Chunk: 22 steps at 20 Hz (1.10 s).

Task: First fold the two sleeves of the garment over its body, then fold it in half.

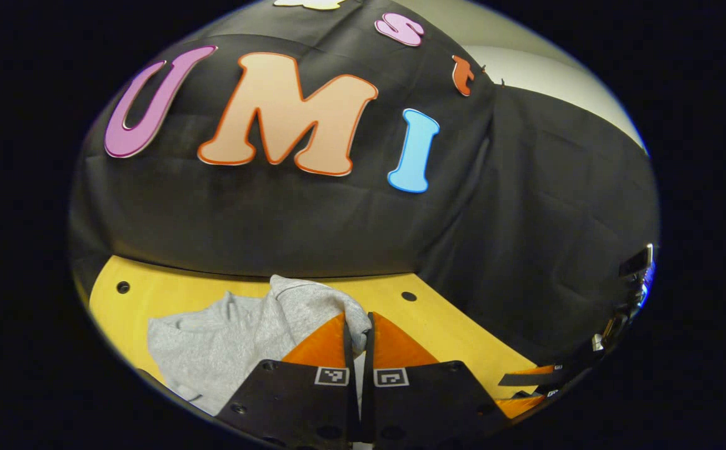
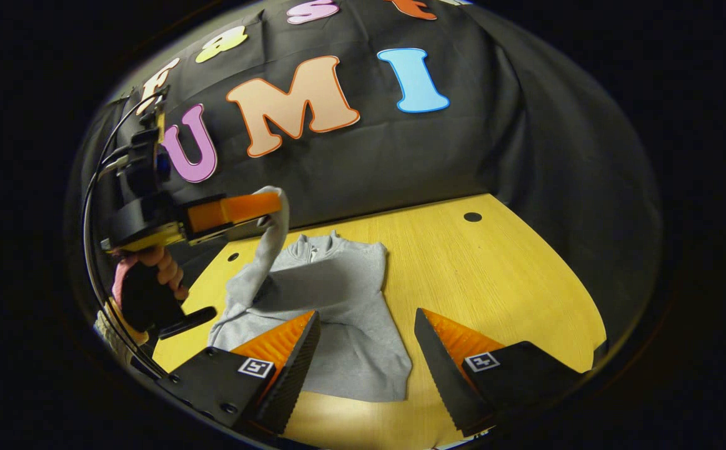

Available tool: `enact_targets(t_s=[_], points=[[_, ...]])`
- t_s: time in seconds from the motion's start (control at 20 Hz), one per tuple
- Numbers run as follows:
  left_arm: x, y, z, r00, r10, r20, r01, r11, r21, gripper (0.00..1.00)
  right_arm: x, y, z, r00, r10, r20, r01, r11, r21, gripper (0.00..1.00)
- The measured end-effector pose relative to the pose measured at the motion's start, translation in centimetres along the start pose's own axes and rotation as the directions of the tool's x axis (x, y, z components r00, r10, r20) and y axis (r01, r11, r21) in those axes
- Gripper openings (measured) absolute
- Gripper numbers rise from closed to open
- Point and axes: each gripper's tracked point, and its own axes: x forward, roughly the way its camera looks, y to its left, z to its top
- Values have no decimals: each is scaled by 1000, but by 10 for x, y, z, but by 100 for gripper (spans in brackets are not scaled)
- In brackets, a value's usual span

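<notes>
One grey garment (image 2: 338,300) lay on the yellow wooden surface (image 2: 500,281), its collar toward the black cloth wall (image 2: 544,144) and its body spread flat toward me. Of its two sleeves, I could make out one (image 2: 262,256): it rose from the garment's side up to my left hand-held gripper (image 2: 272,209), whose two fingers were clamped on the sleeve's end and held it in the air above the surface. In the left gripper view those same two fingers (image 1: 322,344) stood nearly together with a bunch of grey fabric (image 1: 313,306) pinched between their tips, and the rest of the garment lay crumpled below them. My hand (image 2: 160,269) gripped that tool's handle, with one black cable (image 2: 91,206) looping down beside it. My right hand-held gripper (image 2: 366,347) hung over the garment's lower edge with its two fingers spread wide and nothing between them. I counted two round holes (image 2: 472,217) in the surface in the right gripper view, well apart.
</notes>
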Motion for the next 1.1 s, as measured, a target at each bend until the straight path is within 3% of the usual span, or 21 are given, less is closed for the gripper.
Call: enact_targets(t_s=[0.4,0.6,0.7,0.75,0.85,1.1], points=[[100,-7,-55,996,4,-86,-3,1000,8,0,13,-29,-14,998,-14,-57,16,1000,20,95],[119,-9,-96,983,-2,-186,8,999,31,8,16,-38,-15,998,-22,-60,22,1000,12,95],[121,-13,-106,979,-10,-204,17,999,33,18,17,-41,-19,997,-26,-73,27,1000,10,95],[121,-16,-107,979,-10,-201,17,999,36,45,17,-41,-22,997,-25,-76,26,1000,9,95],[124,-4,-101,983,61,-171,-47,995,84,99,17,-41,-25,997,-26,-79,26,1000,-2,95],[84,12,-64,990,96,-99,-89,993,78,95,19,-35,-43,995,-13,-99,11,1000,-21,95]])
